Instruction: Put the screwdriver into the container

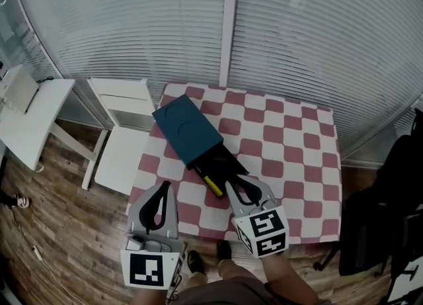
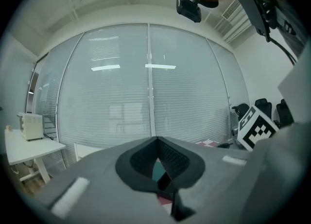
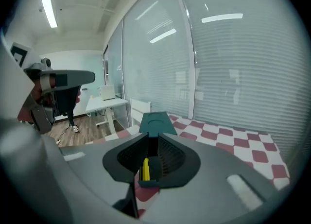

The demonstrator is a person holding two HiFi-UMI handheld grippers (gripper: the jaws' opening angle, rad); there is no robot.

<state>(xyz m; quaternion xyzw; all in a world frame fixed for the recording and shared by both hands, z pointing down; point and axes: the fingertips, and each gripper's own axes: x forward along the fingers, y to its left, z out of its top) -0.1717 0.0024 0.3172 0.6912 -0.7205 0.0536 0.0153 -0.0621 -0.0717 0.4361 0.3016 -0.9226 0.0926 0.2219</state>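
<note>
Right tool (image 1: pixel 242 181): its jaws are spread by a narrow gap and pinch nothing. It hangs over the near part of the desk (image 1: pixel 297 145), just beside the open end of the container (image 1: pixel 188 130).
Seen through that gap: the yellow screwdriver (image 3: pixel 145 168) lies below the jaws. Whether a jaw touches it cannot be told.
Left tool (image 2: pixel 157 139): its jaws are pressed together at the tips with nothing between them. It is held over the near-left corner of the desk, apart from the container.
Screwdriver: it lies inside the container, along the black inner tray at the near end.
Container: a teal lid is slid back toward the far left, leaving the black tray open at the near end. It lies on a diagonal across the left half of the desk, with its far corner close to the left edge. Only the screwdriver shows inside, and the rest of the tray is too dark to read.
Open room: bare checked cloth runs right of the container to the desk's right edge, and beyond it to the far edge.
Edges: both tools sit at the near edge. A white chair (image 1: pixel 122 145) stands against the left edge, and a window wall with blinds (image 1: pixel 297 32) runs behind the far edge.
Count: two tools, one screwdriver, one container, one desk, one white chair.
Farther out: a white side table (image 1: pixel 33 118) stands well to the left, and a dark chair (image 1: pixel 390 217) stands to the right.
</note>
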